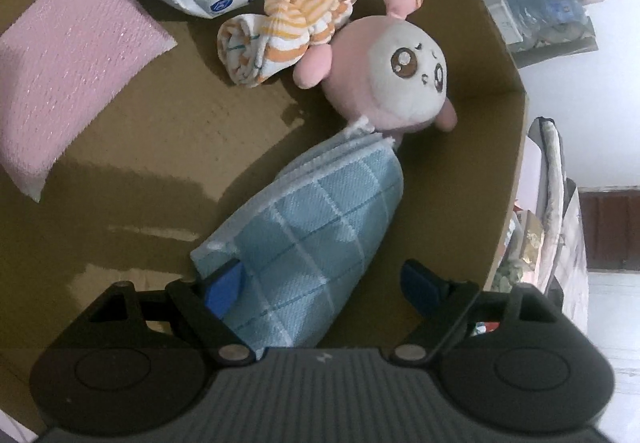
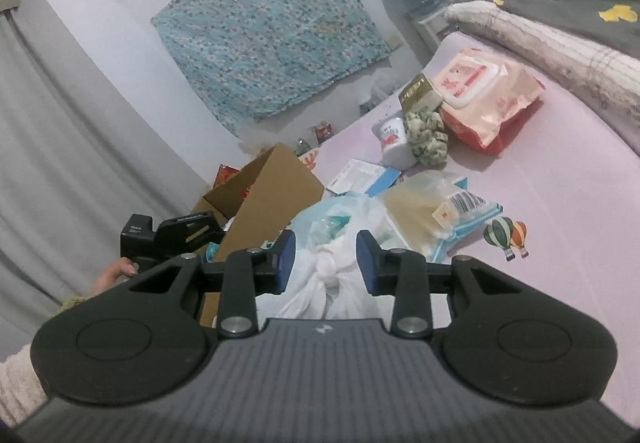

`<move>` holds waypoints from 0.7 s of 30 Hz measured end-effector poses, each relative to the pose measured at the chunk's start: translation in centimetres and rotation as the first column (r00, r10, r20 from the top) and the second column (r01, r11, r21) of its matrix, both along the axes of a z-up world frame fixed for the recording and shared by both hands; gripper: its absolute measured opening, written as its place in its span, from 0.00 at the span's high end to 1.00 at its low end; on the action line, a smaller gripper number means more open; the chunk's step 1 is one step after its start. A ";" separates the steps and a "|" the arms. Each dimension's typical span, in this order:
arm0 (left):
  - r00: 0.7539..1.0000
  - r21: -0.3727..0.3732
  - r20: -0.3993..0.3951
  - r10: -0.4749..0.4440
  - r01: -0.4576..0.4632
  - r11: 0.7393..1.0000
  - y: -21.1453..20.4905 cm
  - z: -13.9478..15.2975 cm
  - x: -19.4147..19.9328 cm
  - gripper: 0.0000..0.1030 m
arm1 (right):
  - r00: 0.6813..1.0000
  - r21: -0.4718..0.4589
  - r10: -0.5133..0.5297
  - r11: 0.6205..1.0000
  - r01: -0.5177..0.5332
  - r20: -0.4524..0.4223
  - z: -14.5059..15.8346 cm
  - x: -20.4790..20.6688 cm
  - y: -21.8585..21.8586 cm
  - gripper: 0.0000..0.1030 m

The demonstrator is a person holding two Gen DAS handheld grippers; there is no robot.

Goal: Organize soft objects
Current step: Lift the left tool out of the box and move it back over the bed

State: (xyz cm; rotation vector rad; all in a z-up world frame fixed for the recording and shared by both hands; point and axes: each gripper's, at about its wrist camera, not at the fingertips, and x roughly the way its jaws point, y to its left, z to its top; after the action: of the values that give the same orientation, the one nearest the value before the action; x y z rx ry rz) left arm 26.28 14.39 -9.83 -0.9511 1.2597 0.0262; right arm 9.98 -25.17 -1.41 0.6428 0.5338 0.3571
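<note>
Left wrist view: the left gripper (image 1: 324, 285), fingers spread wide, hovers over a blue checked cloth (image 1: 316, 231) lying inside a cardboard box (image 1: 496, 55) beside a pink plush toy (image 1: 396, 79). Right wrist view: the right gripper (image 2: 326, 261), fingers narrowly parted, straddles a knotted white plastic bag (image 2: 332, 271) on a pink bedsheet (image 2: 560, 179); contact cannot be told.

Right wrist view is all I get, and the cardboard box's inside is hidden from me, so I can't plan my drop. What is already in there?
Observer: A pink plush toy lies against the cardboard box wall.
Operator: Is the left gripper holding anything?
Observer: No. The left gripper is open, and a blue checked cloth lies between its fingers with one pad clear of it.
Operator: Any free floor left?
Observer: Bare cardboard shows between the pink sponge and that cloth.
</note>
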 end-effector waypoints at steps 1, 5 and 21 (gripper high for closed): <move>1.000 -0.011 -0.004 0.001 -0.001 1.000 0.1 -0.1 0.0 0.16 | 1.000 0.001 0.001 1.000 -0.001 -0.002 -0.1 0.0 0.1 0.68; 1.000 -0.004 0.023 0.018 -0.018 1.000 0.4 0.8 -0.8 0.14 | 1.000 0.001 -0.002 1.000 0.002 0.000 -0.1 -0.2 0.2 0.67; 0.959 0.140 0.281 0.040 -0.082 0.987 0.6 11.1 -7.4 0.11 | 0.999 0.008 -0.028 1.000 0.028 0.033 -0.5 -1.8 -1.1 0.54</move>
State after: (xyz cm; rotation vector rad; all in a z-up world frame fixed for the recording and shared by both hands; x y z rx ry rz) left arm 18.90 15.00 1.28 -0.8311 0.9549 0.0345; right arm 8.14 -26.30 -1.87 0.6499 0.4918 0.3431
